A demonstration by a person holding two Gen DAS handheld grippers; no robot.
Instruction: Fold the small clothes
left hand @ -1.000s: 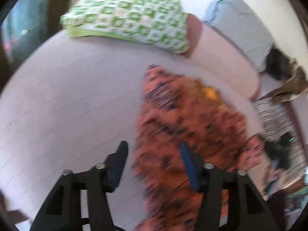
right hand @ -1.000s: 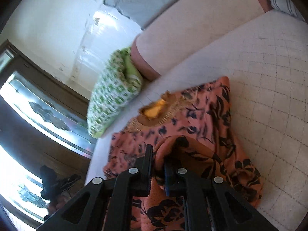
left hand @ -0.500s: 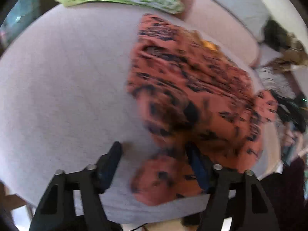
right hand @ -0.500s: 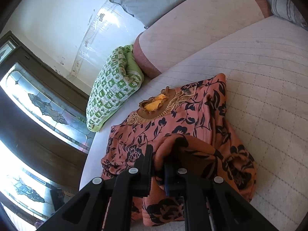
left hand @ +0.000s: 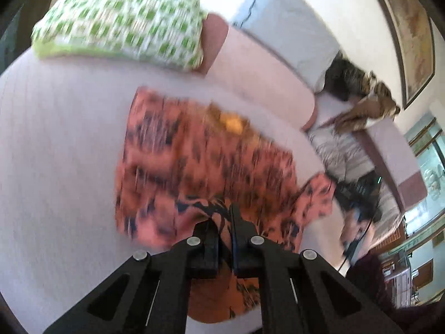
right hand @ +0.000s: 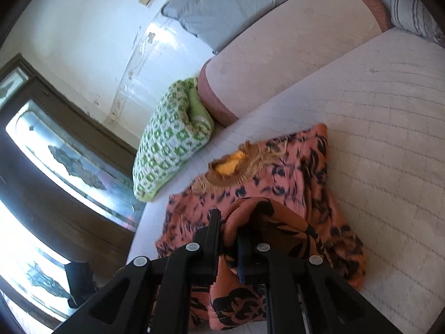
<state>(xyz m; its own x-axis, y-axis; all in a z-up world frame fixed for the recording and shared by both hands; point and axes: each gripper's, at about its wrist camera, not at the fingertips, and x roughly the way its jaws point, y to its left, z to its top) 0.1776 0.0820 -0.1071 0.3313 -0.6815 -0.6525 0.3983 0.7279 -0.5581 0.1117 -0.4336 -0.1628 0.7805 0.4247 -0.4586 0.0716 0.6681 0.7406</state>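
Sofa bears rumpled orange floral garment; seemingly half-folded

Home living room: cushioned sofa, pillows.

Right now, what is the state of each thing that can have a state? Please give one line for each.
Left gripper: just closed, shut on the orange garment's hem.
Right gripper: shut on a raised fold of the garment.
Orange garment: partly folded on the sofa seat, neckline away from the grippers.
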